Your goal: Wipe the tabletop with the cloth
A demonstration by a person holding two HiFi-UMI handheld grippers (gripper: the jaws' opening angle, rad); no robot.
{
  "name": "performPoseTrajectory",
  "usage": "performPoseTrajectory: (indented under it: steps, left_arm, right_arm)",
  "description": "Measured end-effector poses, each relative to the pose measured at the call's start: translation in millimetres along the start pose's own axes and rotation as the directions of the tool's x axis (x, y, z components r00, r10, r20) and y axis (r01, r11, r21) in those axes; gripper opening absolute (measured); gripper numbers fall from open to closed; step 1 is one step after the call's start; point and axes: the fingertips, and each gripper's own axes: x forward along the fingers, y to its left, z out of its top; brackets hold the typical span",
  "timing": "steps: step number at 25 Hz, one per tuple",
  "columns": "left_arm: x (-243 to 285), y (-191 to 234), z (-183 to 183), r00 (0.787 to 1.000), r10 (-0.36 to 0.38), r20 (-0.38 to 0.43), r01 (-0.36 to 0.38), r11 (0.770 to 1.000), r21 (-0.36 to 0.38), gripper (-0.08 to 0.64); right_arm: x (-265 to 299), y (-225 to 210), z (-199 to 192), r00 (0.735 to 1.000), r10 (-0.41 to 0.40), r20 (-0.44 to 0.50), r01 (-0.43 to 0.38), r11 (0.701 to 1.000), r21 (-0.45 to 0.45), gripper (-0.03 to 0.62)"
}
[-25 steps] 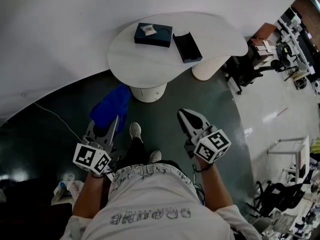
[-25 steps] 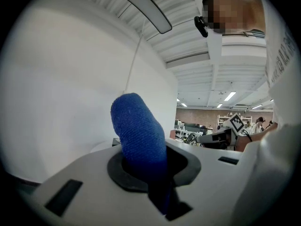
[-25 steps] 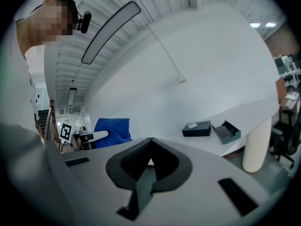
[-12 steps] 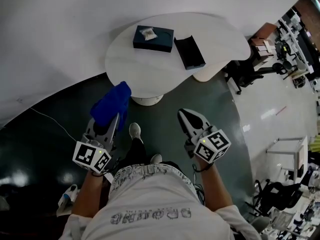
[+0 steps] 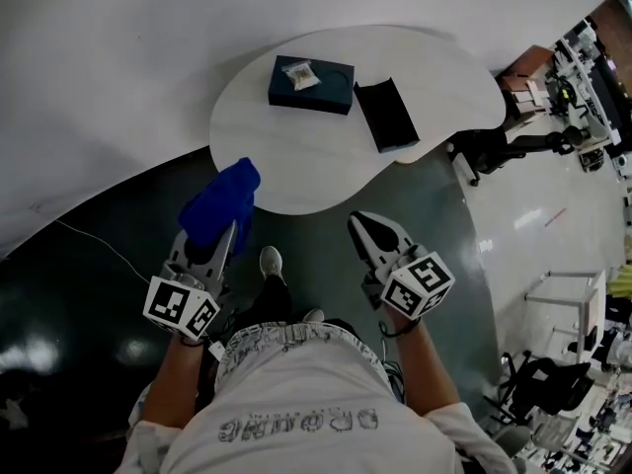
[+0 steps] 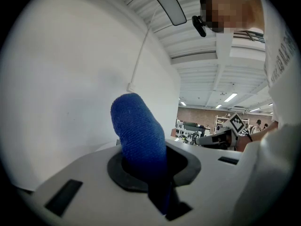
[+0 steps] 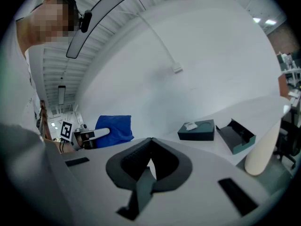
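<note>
A blue cloth (image 5: 219, 203) sticks up from my left gripper (image 5: 212, 243), which is shut on it; the cloth's far end overlaps the near left edge of the white tabletop (image 5: 296, 156). In the left gripper view the cloth (image 6: 138, 135) stands upright between the jaws. My right gripper (image 5: 373, 237) is shut and holds nothing, just short of the table's near edge. From the right gripper view the cloth (image 7: 114, 128) shows at left and the tabletop (image 7: 244, 112) ahead.
On the table lie a dark blue box (image 5: 311, 85) with a small packet on top and an open dark box lid (image 5: 386, 114). White wall behind. Dark floor below, a shoe (image 5: 269, 263) between the grippers. Office chairs and desks at right.
The person has stepped closer: the table now sits nearer both grippers and the cloth reaches its near left edge. Both grippers keep their hold.
</note>
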Motion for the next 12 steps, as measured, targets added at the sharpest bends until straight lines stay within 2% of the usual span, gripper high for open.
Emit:
performPoseTrajectory:
  steps: [12]
  left_arm:
    - [40, 53, 9, 1.0, -0.025, -0.018, 0.025, 0.999, -0.023, 0.075]
  right_arm:
    - [54, -17, 22, 0.999, -0.029, -0.036, 0.029, 1.0, -0.01, 0.008]
